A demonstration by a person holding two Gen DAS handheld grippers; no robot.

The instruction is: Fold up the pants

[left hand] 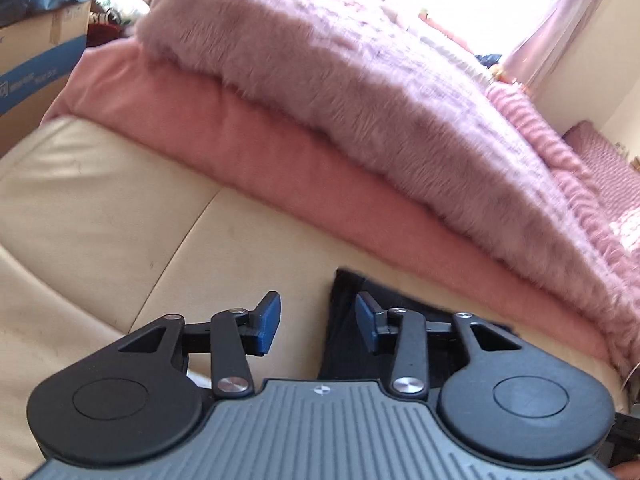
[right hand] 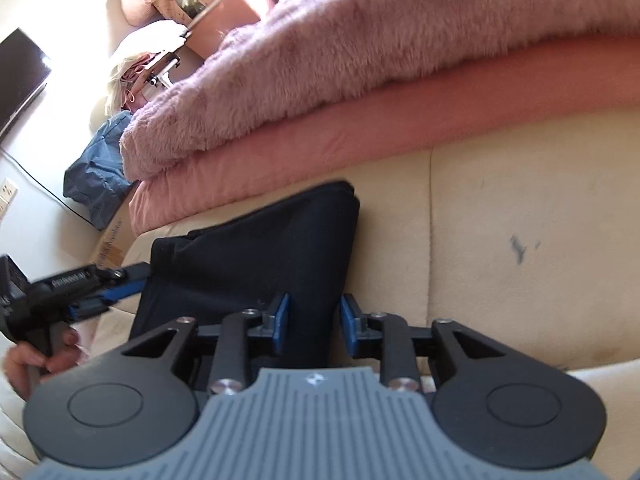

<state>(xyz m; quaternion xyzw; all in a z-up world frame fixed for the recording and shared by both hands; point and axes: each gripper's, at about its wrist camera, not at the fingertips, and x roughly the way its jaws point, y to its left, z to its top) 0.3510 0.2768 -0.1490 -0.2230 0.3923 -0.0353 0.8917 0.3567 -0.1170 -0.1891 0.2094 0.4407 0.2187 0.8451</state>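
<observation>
- Between the right gripper point(right hand: 313, 322) pads sits dark cloth of the pants point(right hand: 256, 256); jaws apart, not pinching.
- Left gripper point(left hand: 318, 322) is parted too, gripping nothing, at the bundle's left edge.
- Pants lie folded on the cream sofa point(right hand: 500, 240), near the pink blankets point(right hand: 360, 60), likely just released.

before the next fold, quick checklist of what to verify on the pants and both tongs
1. Dark pants lie folded on the cream sofa cushion: ok.
2. Left tongs open, nothing pinched between the blue pads: ok.
3. Right tongs open, pants fabric between the pads but not pressed: ok.
4. Pants clear of the pink fluffy blanket: ok.
5. Near edge of the pants flat and aligned: cannot tell, hidden under the right tongs.
6. Left tongs off the fabric: cannot tell, tips sit right at the pants' edge.
</observation>
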